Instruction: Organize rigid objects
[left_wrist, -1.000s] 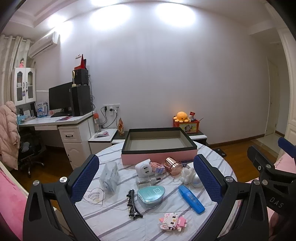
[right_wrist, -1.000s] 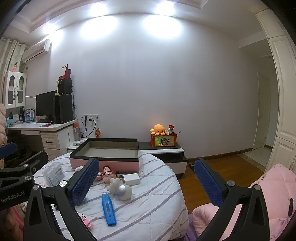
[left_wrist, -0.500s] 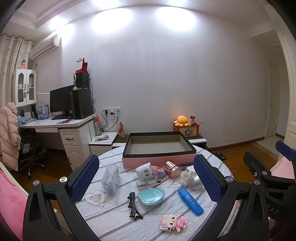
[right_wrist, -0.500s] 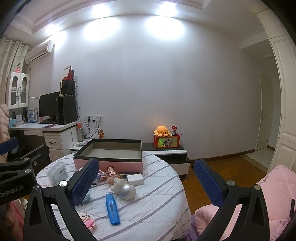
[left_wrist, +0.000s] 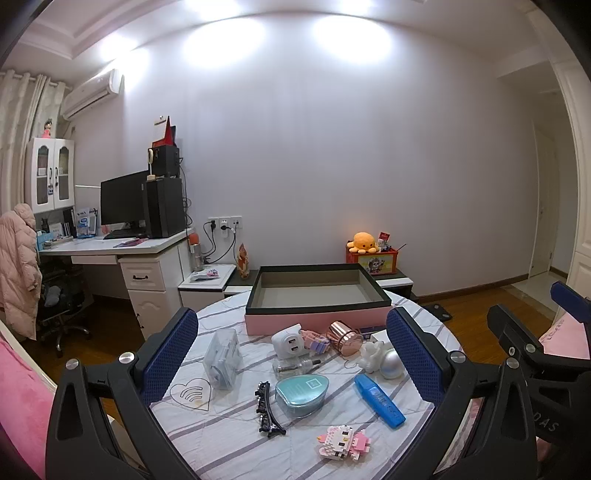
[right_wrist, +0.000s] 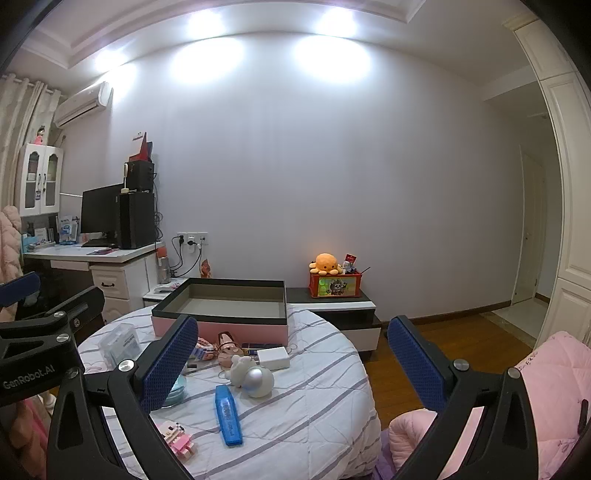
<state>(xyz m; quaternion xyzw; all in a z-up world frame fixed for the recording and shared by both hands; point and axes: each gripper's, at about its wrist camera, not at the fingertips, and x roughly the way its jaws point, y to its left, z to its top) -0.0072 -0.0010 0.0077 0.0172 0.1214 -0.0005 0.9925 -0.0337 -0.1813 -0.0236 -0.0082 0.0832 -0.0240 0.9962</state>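
— While both tools hang above the near edge of the round table (left_wrist: 207, 439), what do the jaws hold?

— Nothing. The left gripper (left_wrist: 291, 354) is spread wide with only air between its blue pads; the right gripper (right_wrist: 288, 365) is just as wide and bare.

— And beneath them?

— Seen from the left one, a teal heart-shaped case (left_wrist: 301, 393) lies dead ahead. A black hair clip (left_wrist: 267, 415) sits just beside it at nine o'clock, a blue highlighter (left_wrist: 378, 404) at three, and a pink block figure (left_wrist: 341, 441) at five. A clear plastic box (left_wrist: 220, 358) is at ten o'clock. A white twin-port charger (left_wrist: 290, 343), a copper cup (left_wrist: 345, 338) lying on its side and a white figurine with a silver ball (left_wrist: 382, 360) crowd together toward one o'clock.

— Where does it all go?

— The pink box with the dark rim (left_wrist: 317, 299) stands open at twelve o'clock, on the table's far side.

— The room?

— A white desk (left_wrist: 122, 251) with a monitor (left_wrist: 123, 201) at ten o'clock against the wall, an orange plush octopus (right_wrist: 325, 263) on a low cabinet at one.
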